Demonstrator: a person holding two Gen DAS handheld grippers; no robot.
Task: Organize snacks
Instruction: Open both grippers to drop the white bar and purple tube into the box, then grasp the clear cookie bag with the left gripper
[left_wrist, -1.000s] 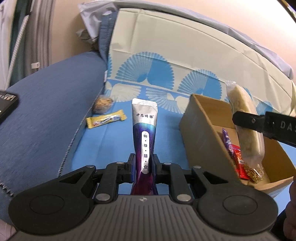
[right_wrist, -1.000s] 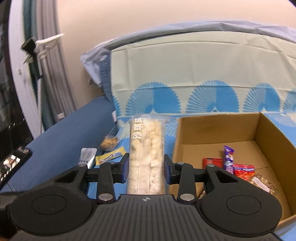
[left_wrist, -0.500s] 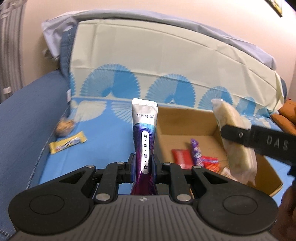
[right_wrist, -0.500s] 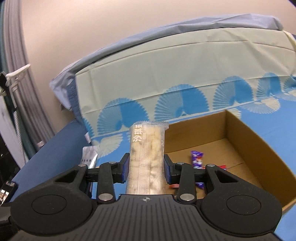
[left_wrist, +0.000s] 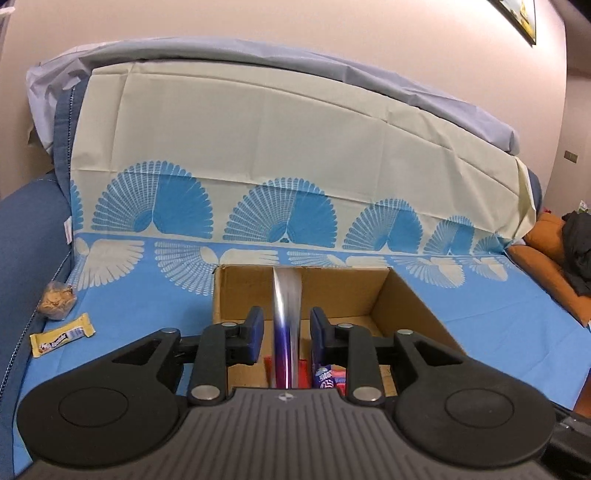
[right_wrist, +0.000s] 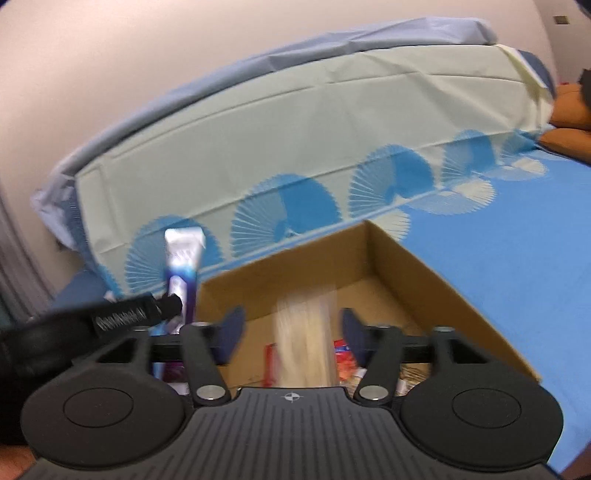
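Hovering over the open brown cardboard box (left_wrist: 402, 295), both grippers stand with their jaws spread and pinch nothing. The left gripper (left_wrist: 286, 334) has the silver-and-purple foil sachet (left_wrist: 284, 332) edge-on between its pads; there is a clear gap on each side, so it appears released and blurred in fall. The right gripper (right_wrist: 290, 328) likewise shows the long clear-wrapped pale cereal bar (right_wrist: 306, 343) streaked between its open pads, apparently dropping to the box floor below. Red and purple wrapped snacks (left_wrist: 328, 376) lie in the box under the left gripper.

Assessment of handling: the sachet looks light, thin and floppy, with slick foil; a pinch across its flat faces near the lower end would hold best. The bar looks light but crumbly, its film slippery; a gentle pinch across the mid-length is advised.

Outstanding items sit well to the left of the left gripper on the blue patterned bed cover (left_wrist: 147, 295): a yellow wrapped candy bar (left_wrist: 62, 334) and a clear round bag of brown nuggets (left_wrist: 57, 300). Both look light; the bag is soft and may deform.
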